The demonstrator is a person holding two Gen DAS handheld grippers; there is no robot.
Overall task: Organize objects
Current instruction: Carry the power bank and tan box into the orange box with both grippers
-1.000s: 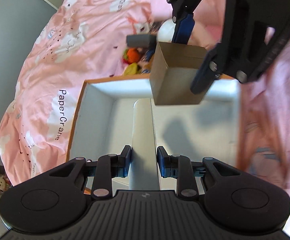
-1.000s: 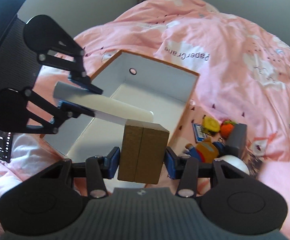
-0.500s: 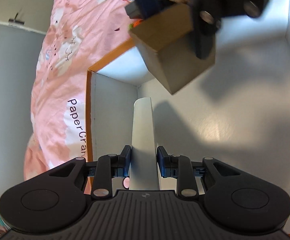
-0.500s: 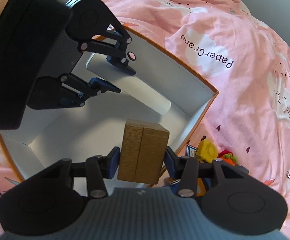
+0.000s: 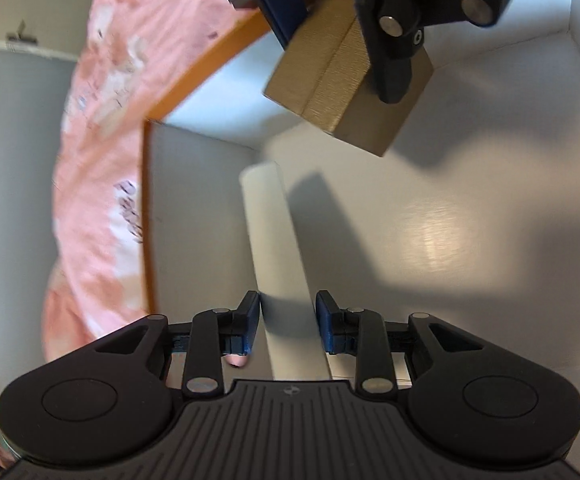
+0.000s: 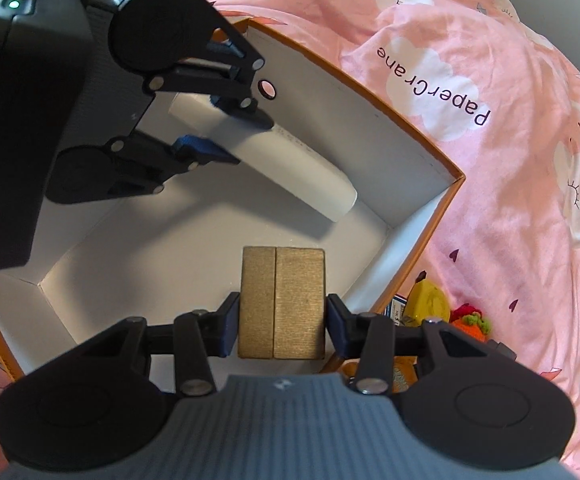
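Left gripper [image 5: 287, 320]: jaws have just been opening. The white tube [image 5: 273, 232] sits between them, one pad touching it and a clear gap at the other, so the grip looks let go. Right gripper [image 6: 281, 320]: jaws part-way open and clamped on the brown block [image 6: 281, 304], a pad on each side. They have just closed in a little.

Pink bedspread [image 6: 490, 200] lies under and around the box. Open white box [image 6: 422, 136] with an orange rim; both grippers reach inside it.

Tube: inside the box, long axis running forward from the left jaws toward a box corner. Far end is low, by the wall; I can't tell if it rests on the box floor.

Block: inside the box near the wall next to the toys, held above the floor with a shadow under it. Long axis runs along the right fingers, pointing down at the box floor.

Small toys [image 6: 430, 304] lie on the bedspread just outside the box.

Key relation: the box floor is straight below the block, tube well apart from it, so the drop spot looks free. Right hand is pitched steeply down, left hand less steeply. Likely step: set both things down in the box, and the left is nearly done.
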